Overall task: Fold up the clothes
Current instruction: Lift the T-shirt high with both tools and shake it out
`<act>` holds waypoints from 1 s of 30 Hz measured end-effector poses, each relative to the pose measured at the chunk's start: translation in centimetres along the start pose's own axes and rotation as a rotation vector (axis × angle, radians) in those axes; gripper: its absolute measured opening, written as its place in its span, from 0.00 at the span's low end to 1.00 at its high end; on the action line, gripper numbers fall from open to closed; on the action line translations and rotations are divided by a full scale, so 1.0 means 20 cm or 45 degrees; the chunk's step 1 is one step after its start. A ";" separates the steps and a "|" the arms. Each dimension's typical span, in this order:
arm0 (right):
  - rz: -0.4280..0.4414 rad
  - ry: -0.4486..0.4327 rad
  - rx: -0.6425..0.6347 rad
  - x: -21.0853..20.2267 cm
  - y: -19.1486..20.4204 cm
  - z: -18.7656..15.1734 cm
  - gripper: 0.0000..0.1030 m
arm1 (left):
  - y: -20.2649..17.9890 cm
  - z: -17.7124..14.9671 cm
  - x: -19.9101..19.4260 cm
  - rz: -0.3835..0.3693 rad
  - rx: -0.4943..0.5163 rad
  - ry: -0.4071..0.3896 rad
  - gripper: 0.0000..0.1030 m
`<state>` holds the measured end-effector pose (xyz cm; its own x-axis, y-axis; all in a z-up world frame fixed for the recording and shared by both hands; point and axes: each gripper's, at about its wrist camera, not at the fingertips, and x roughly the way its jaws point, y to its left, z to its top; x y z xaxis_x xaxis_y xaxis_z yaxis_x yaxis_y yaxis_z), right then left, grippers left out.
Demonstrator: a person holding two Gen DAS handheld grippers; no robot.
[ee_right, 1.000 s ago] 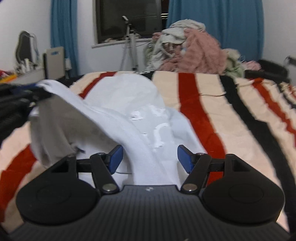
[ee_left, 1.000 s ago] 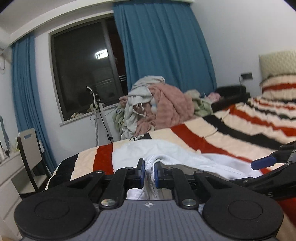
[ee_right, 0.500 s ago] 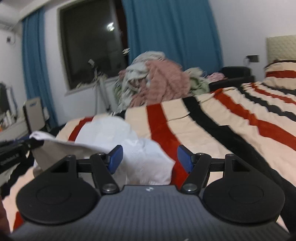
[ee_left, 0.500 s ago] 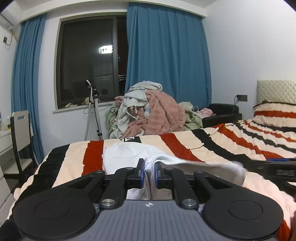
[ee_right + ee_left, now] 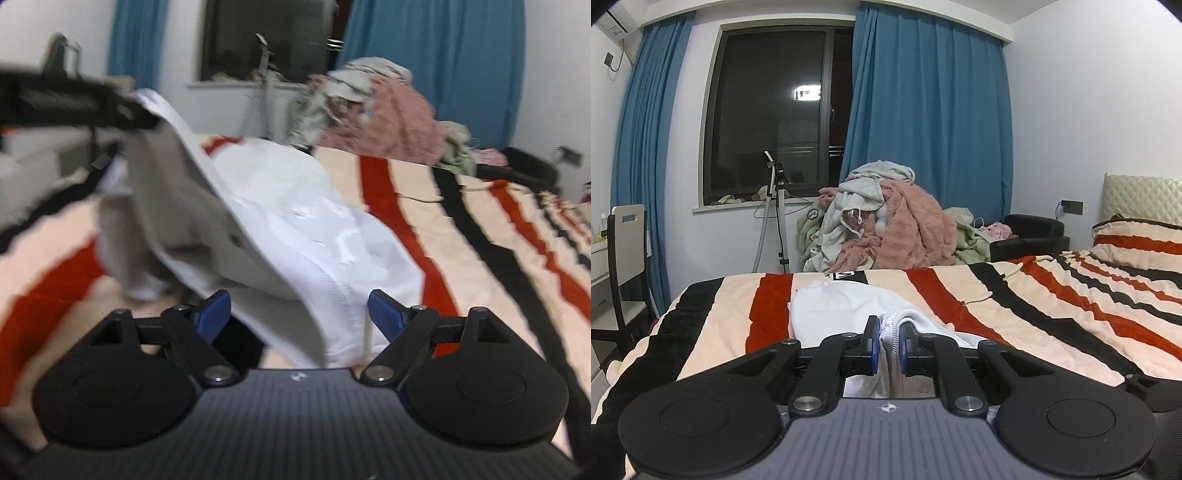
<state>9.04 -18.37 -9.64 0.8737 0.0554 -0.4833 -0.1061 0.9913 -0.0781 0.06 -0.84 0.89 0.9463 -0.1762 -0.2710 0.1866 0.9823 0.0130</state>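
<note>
Left gripper (image 5: 886, 338) still pinches the white garment (image 5: 842, 310); right gripper (image 5: 299, 314), spread, has returned beneath it.

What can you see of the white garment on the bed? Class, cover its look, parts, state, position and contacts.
The white garment looks like soft cotton cloth, with a stitched hem and a ribbed edge. It is unfolded and rumpled, lying on the striped blanket. The left claw is shut on its ribbed edge, lifting one end so the cloth drapes down to the bed. The right claw is open, with the hem hanging between its fingers. A raised white print shows faintly on the front.
</note>
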 end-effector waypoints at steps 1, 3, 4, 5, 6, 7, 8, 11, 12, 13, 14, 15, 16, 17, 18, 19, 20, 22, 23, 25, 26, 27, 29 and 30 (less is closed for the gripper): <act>-0.063 0.021 0.069 0.02 -0.05 0.00 0.81 | 0.01 -0.01 -0.01 0.004 -0.016 0.009 0.11; -0.189 0.062 0.206 0.06 -0.15 0.00 0.81 | 0.02 -0.02 -0.03 0.012 -0.048 0.026 0.10; -0.227 0.052 0.306 0.05 -0.22 0.00 0.81 | 0.03 -0.03 -0.04 0.016 -0.065 0.035 0.10; -0.254 0.026 0.422 0.02 -0.30 0.00 0.81 | 0.04 -0.03 -0.05 0.020 -0.081 0.044 0.10; -0.269 -0.029 0.501 -0.02 -0.35 0.00 0.81 | 0.04 -0.04 -0.06 0.024 -0.097 0.052 0.10; -0.280 -0.115 0.535 -0.08 -0.37 0.02 0.81 | 0.05 -0.05 -0.07 0.028 -0.113 0.061 0.10; -0.296 -0.208 0.527 -0.14 -0.38 0.04 0.81 | 0.06 -0.05 -0.08 0.032 -0.129 0.070 0.10; -0.283 -0.361 0.402 -0.22 -0.32 0.11 0.81 | 0.08 -0.07 -0.12 0.044 -0.177 0.096 0.10; -0.262 -0.388 0.361 -0.24 -0.30 0.14 0.81 | 0.09 -0.08 -0.13 0.047 -0.194 0.105 0.10; -0.241 -0.409 0.324 -0.25 -0.29 0.16 0.81 | 0.10 -0.10 -0.13 0.047 -0.210 0.127 0.11; -0.228 -0.427 0.295 -0.25 -0.28 0.17 0.81 | 0.10 -0.11 -0.13 0.041 -0.218 0.151 0.11; -0.217 -0.440 0.274 -0.25 -0.28 0.19 0.81 | 0.10 -0.13 -0.13 0.042 -0.218 0.175 0.12; -0.205 -0.445 0.266 -0.26 -0.28 0.19 0.81 | 0.10 -0.14 -0.12 0.050 -0.204 0.195 0.13; -0.191 -0.449 0.263 -0.26 -0.29 0.19 0.81 | 0.09 -0.15 -0.10 0.059 -0.178 0.213 0.13; -0.177 -0.453 0.260 -0.26 -0.31 0.19 0.81 | 0.07 -0.16 -0.09 0.069 -0.147 0.226 0.15; -0.168 -0.452 0.264 -0.27 -0.31 0.19 0.81 | 0.05 -0.17 -0.07 0.079 -0.115 0.237 0.19; -0.162 -0.450 0.271 -0.27 -0.31 0.19 0.81 | 0.03 -0.19 -0.05 0.085 -0.084 0.251 0.21; -0.150 -0.445 0.284 -0.28 -0.31 0.19 0.81 | -0.01 -0.21 0.01 0.100 -0.023 0.287 0.36; -0.140 -0.438 0.298 -0.28 -0.32 0.19 0.81 | -0.03 -0.22 0.03 0.113 0.005 0.300 0.39; -0.134 -0.426 0.320 -0.25 -0.32 0.18 0.81 | -0.06 -0.25 0.09 0.172 0.065 0.327 0.44; -0.136 -0.419 0.328 -0.24 -0.33 0.17 0.81 | -0.07 -0.26 0.13 0.227 0.088 0.347 0.44; -0.139 -0.413 0.335 -0.23 -0.33 0.17 0.81 | -0.06 -0.27 0.16 0.277 0.088 0.377 0.46; -0.151 -0.405 0.339 -0.22 -0.33 0.15 0.81 | -0.03 -0.29 0.19 0.352 0.057 0.437 0.46; -0.163 -0.407 0.330 -0.21 -0.33 0.15 0.81 | 0.00 -0.29 0.19 0.366 0.019 0.449 0.46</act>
<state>7.50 -24.76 -4.46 0.9795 -0.0760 -0.1866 0.0998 0.9875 0.1217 2.21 -1.19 -5.77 0.8130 0.1386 -0.5655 -0.0646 0.9867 0.1490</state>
